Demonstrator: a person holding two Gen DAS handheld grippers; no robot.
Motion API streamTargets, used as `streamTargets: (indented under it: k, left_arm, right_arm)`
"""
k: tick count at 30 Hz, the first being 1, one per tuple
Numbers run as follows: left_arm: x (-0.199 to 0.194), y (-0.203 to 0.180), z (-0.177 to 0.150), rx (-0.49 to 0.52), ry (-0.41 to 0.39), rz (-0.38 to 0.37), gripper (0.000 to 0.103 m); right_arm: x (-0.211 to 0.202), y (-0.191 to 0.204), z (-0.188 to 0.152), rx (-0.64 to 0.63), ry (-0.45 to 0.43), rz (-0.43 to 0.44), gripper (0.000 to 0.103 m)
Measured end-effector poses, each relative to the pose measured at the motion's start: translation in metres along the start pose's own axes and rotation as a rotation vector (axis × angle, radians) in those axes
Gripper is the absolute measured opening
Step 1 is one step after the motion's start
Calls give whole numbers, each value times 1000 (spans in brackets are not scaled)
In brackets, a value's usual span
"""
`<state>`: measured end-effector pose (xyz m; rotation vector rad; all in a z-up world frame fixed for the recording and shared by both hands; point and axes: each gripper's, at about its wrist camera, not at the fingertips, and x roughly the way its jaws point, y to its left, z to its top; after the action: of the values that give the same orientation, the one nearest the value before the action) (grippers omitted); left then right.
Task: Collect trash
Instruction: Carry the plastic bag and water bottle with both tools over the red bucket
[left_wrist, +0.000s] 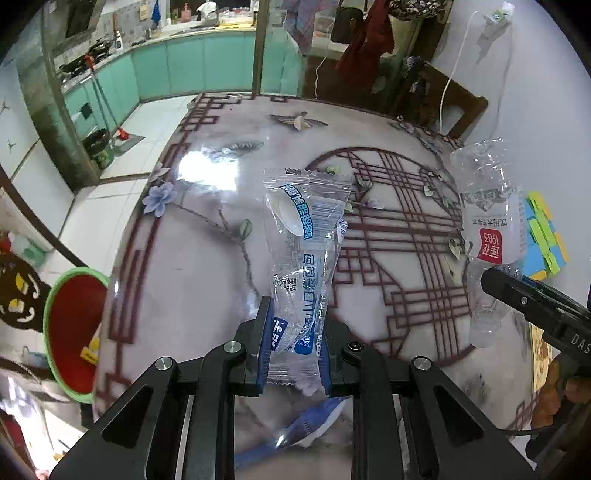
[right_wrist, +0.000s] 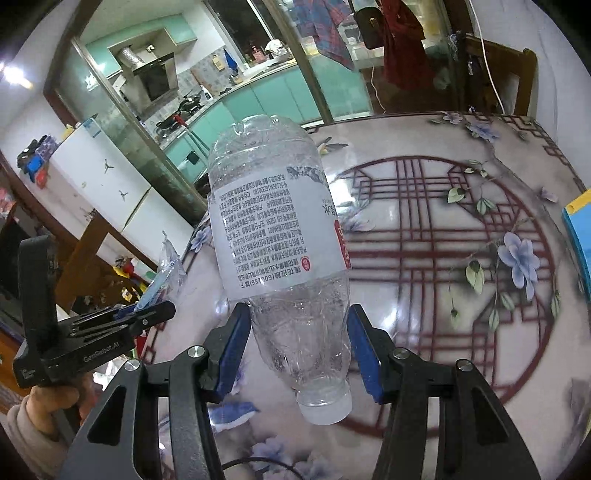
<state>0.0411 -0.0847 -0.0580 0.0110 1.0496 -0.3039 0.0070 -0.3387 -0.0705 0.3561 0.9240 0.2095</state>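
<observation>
**Inspector A:** Item one: the clear wrapper (left_wrist: 303, 273) stands up between the blue pads of the left tongs (left_wrist: 295, 343), which are clenched on its lower end; the rest rises ahead of the tips, clear of the table (left_wrist: 207, 280).

**Inspector B:** Item two: the empty bottle (right_wrist: 284, 236) sits neck-down between the pads of the right tongs (right_wrist: 299, 350), gripped at its tapered shoulder. The capped neck hangs below the pads and the body leans away above them. It also appears lifted off the table.

**Inspector A:** Disposal point: the red bin (left_wrist: 72, 328) with the green rim lies off the table edge, well to the left of the left tongs.

**Inspector B:** Judgement: both pieces are collected, and delivery remains. I recommend taking the wrapper across first, since the left tongs are nearer, and letting go only once it is above the opening, as the film may drift. The bottle is held on a slope and could slip, so keep pressure steady and avoid tipping it.

**Inspector A:** Noted also: coloured blocks (left_wrist: 543, 236) beyond the right tongs, apparently not trash.
</observation>
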Motion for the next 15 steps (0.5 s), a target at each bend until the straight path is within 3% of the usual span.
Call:
streamTargets:
  k: [6,15]
  left_arm:
    - [-13,30,-9,24,-4,-53,20]
    - [-31,77,-18,81,-19,-63,20]
  right_arm:
    - [-12,37,-13,19,-36,-59,52]
    - [-12,96,-27,65,-79,-114,52]
